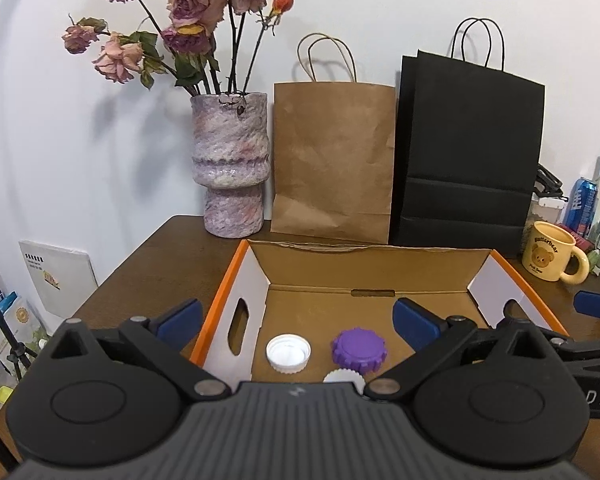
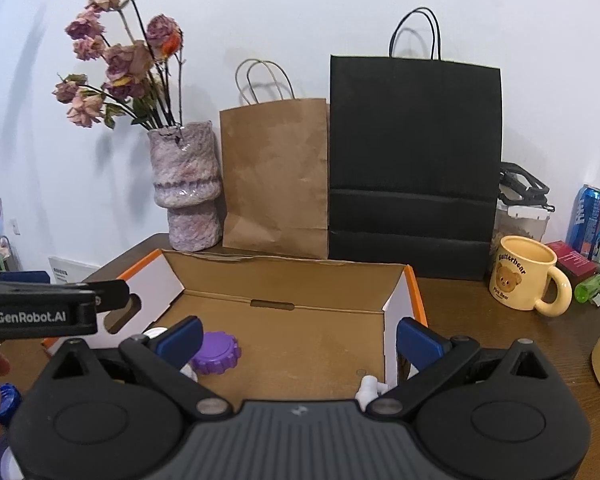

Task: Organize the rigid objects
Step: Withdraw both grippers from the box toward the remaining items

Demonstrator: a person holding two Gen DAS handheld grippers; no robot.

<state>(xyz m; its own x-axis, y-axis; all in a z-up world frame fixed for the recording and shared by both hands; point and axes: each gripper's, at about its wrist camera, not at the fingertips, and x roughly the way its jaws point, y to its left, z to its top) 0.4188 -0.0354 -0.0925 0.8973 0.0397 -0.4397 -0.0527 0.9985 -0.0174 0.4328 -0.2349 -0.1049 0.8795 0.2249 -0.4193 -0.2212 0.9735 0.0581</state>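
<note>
Table (image 1: pixel 152 264): a brown wooden top against a white wall, serving as the work surface; the clutter sits pushed to its back edge, which leaves the front free for sorting.
Black bag (image 1: pixel 466 160): stands upright against the wall next to the brown paper bag (image 1: pixel 332 160), both behind the box and out of the way.
Box (image 1: pixel 364 276): an open cardboard carton with orange edges and white side flaps, set in the middle of the table with its mouth up — judged to be the collecting bin, since the loose pieces lie inside it.
Vase (image 1: pixel 232 168): a mottled purple vase of dried roses at the back left corner, clear of the box.
Mug (image 1: pixel 550 256): a yellow bear mug on the table to the right of the box, outside it, handle turned right.
Left gripper (image 1: pixel 298 322): hovers over the box's near left part, fingers spread wide and holding nothing.
Right gripper (image 2: pixel 300 338): poised over the box's near right part, fingers likewise apart and empty.
Purple cap (image 1: pixel 359 350): lies flat on the box floor, near-left area, just beside the white cap (image 1: pixel 288 353), which sits hollow side up.
Second white piece (image 1: pixel 344 376): at the near edge, partly hidden — its shape is unclear.
Small white fitting (image 2: pixel 370 387): in the box's near right corner; too hidden to name.
</note>
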